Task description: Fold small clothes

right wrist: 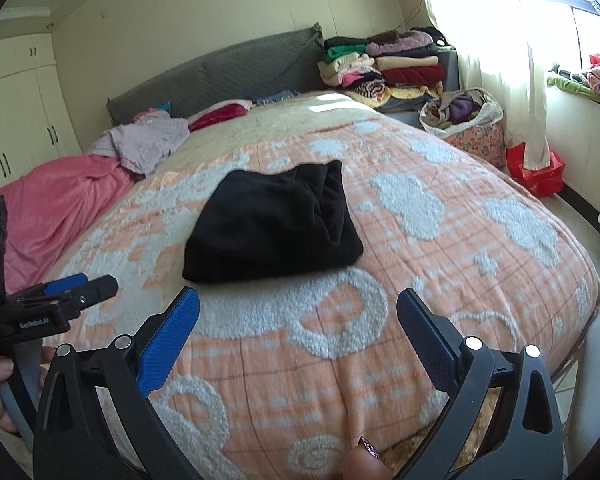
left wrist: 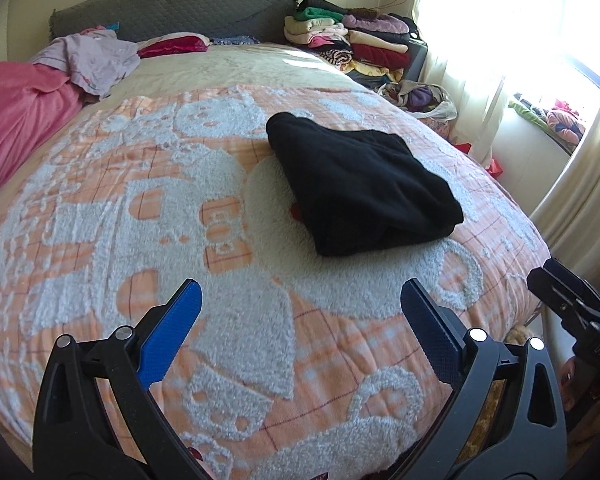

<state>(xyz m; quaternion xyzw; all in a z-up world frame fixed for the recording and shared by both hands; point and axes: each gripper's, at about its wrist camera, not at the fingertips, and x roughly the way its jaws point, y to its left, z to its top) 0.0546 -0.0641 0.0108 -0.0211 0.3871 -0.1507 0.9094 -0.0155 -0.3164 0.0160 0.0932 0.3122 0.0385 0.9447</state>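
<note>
Fingers of both the left gripper (left wrist: pixel 301 308) and right gripper (right wrist: pixel 298 312) are spread, empty; the black garment (left wrist: pixel 360 184) ahead looks folded. Next likely: move it aside.

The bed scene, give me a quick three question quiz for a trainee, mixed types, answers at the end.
1. True or false: the black garment lies folded on the orange blanket.
2. Multiple choice: the left gripper and the right gripper are A) both open and empty, B) both clamped on cloth, C) one open, one shut.
3. Fill in: the stack of folded clothes sits beside the grey ____.

Key
1. True.
2. A: both stand open, short of the garment.
3. Headboard.
</note>
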